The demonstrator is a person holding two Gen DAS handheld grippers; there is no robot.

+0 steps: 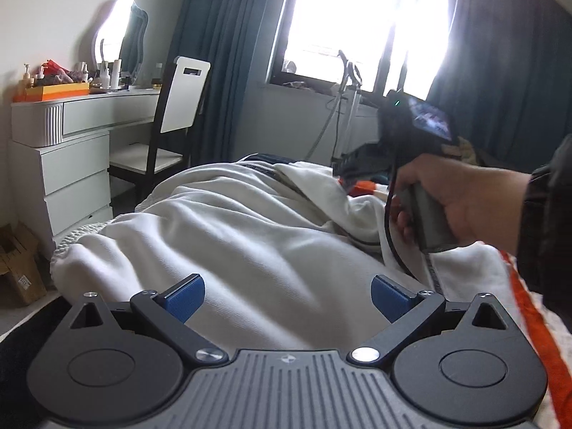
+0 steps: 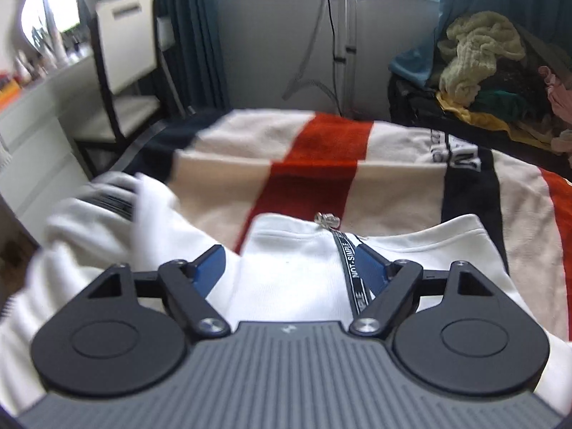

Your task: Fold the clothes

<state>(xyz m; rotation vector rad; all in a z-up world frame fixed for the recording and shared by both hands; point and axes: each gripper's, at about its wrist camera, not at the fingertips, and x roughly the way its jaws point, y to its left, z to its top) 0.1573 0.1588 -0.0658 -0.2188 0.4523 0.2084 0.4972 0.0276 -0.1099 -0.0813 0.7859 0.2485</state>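
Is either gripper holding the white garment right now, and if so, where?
Neither. The left gripper and right gripper both have jaws spread open over the white garment, gripping nothing.

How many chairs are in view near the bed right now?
1: the chair stands at the dressing table, left of the bed, also seen at upper left in the right wrist view. Others may be out of frame.
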